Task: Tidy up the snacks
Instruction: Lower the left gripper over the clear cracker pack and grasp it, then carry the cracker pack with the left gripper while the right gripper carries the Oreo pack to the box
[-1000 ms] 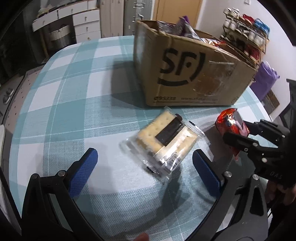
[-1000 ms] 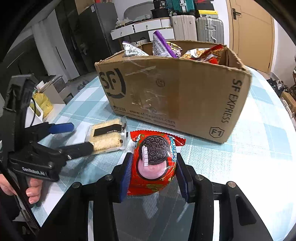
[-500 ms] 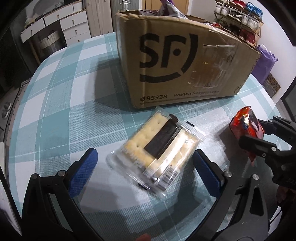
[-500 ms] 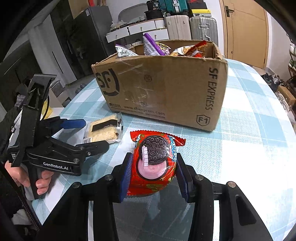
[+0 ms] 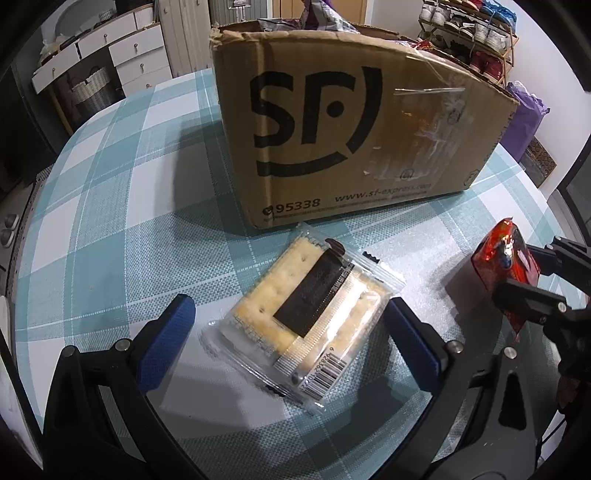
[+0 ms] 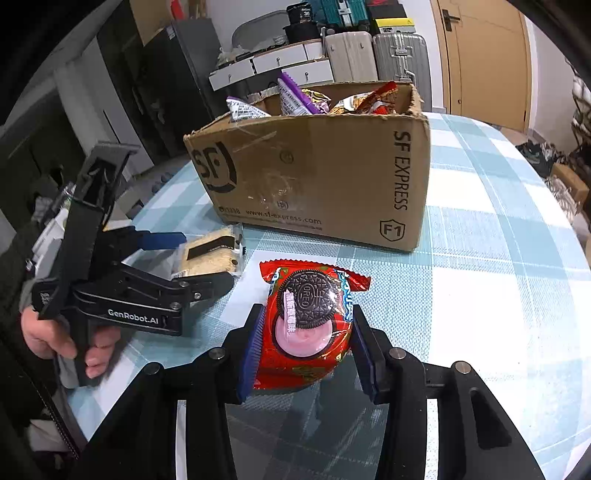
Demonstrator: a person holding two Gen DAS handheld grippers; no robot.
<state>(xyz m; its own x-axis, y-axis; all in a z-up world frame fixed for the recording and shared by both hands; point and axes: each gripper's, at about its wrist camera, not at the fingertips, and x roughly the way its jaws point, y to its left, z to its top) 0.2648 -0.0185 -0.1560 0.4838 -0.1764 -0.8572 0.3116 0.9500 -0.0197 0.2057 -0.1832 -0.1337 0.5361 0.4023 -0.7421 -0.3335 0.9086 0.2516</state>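
Observation:
A clear pack of crackers (image 5: 306, 314) lies on the checked tablecloth, between the open blue pads of my left gripper (image 5: 291, 332). It also shows in the right wrist view (image 6: 212, 254). My right gripper (image 6: 306, 332) is shut on a red Oreo packet (image 6: 306, 317) and holds it above the table. The packet shows at the right of the left wrist view (image 5: 506, 258). A brown SF cardboard box (image 5: 351, 122) full of snack bags stands just behind the crackers; it also shows in the right wrist view (image 6: 317, 177).
The round table (image 6: 498, 258) has a teal and white checked cloth. White drawers (image 5: 110, 48) and a basket stand behind it on the left, a shoe rack (image 5: 476, 33) on the right. Suitcases (image 6: 373, 55) stand beyond the box.
My left gripper has moved forward towards the box, so the cracker pack now lies between its open pads. The right gripper still holds the Oreo packet and has drifted a little.

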